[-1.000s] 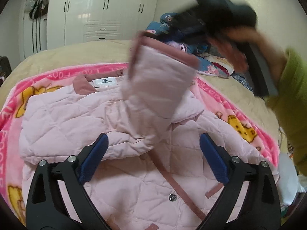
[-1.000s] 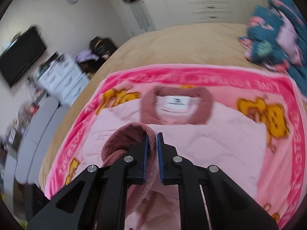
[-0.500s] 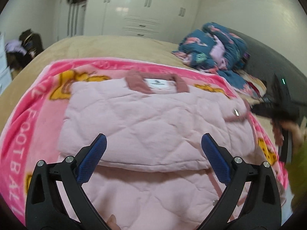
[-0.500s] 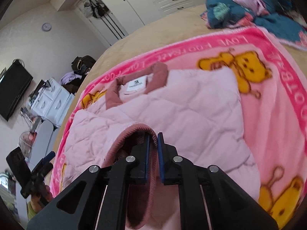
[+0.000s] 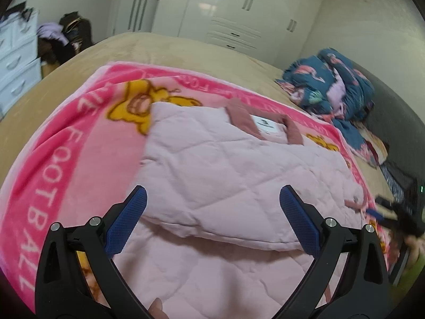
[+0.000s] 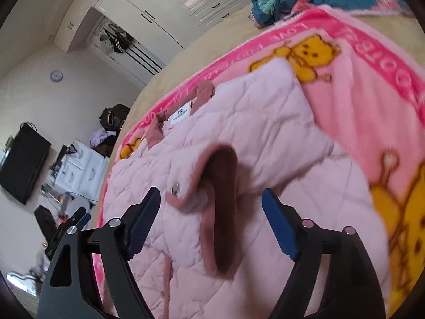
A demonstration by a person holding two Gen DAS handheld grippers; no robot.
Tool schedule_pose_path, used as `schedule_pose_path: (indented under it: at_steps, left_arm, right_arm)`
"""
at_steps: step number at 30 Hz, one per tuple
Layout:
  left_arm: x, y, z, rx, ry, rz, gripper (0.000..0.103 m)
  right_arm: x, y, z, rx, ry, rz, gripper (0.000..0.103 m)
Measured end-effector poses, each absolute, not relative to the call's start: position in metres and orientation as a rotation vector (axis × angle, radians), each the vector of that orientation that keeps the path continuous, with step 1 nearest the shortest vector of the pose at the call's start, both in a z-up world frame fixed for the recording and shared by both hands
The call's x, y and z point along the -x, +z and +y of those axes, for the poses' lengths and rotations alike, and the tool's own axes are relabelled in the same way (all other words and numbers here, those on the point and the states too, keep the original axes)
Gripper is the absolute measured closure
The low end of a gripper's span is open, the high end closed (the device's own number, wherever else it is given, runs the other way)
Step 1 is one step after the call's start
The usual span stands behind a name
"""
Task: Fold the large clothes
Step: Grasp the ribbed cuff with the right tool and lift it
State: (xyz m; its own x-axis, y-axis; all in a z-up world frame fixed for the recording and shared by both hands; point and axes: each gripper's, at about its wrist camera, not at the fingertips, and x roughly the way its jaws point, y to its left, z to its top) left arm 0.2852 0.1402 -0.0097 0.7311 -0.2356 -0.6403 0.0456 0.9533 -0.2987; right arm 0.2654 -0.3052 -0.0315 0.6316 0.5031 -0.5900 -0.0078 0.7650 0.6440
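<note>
A pale pink quilted jacket [image 5: 225, 175] lies on a pink cartoon blanket [image 5: 61, 159] on the bed, collar and white label [image 5: 265, 126] at the far side, one sleeve folded across its body. My left gripper [image 5: 212, 212] is open and empty, just above the jacket's near part. My right gripper [image 6: 212, 212] is open over the jacket [image 6: 239, 122]; the dusty-rose sleeve cuff [image 6: 220, 186] lies loose between its fingers. The right gripper also shows at the right edge of the left wrist view [image 5: 385, 215], the left gripper at the left of the right wrist view [image 6: 66, 226].
A heap of blue patterned clothes [image 5: 332, 85] sits at the bed's far right corner. White wardrobes [image 5: 225, 13] line the back wall. A white drawer unit [image 5: 16, 58] and dark bags [image 5: 71, 34] stand left of the tan bed [image 5: 159, 50].
My right gripper carried the sleeve cuff across the jacket, then opened and let it drop. My left gripper stayed open and swung left.
</note>
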Motion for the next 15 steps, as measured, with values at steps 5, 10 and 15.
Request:
schedule_pose_path:
  at_steps: [5,10,15]
  left_arm:
    - [-0.284,-0.008,0.162,0.297,-0.102,0.737,0.009]
    - [-0.283,-0.005,0.175,0.271,-0.053,0.738,0.009]
    - [-0.283,-0.005,0.189,0.288,-0.008,0.736,0.009]
  right_arm:
    - [-0.261,-0.049,-0.29,-0.701,0.341,0.888,0.02]
    - [-0.265,-0.062,-0.272,-0.72,0.373,0.919,0.02]
    - [-0.273,-0.069,-0.259,-0.686,0.354,0.912,0.02]
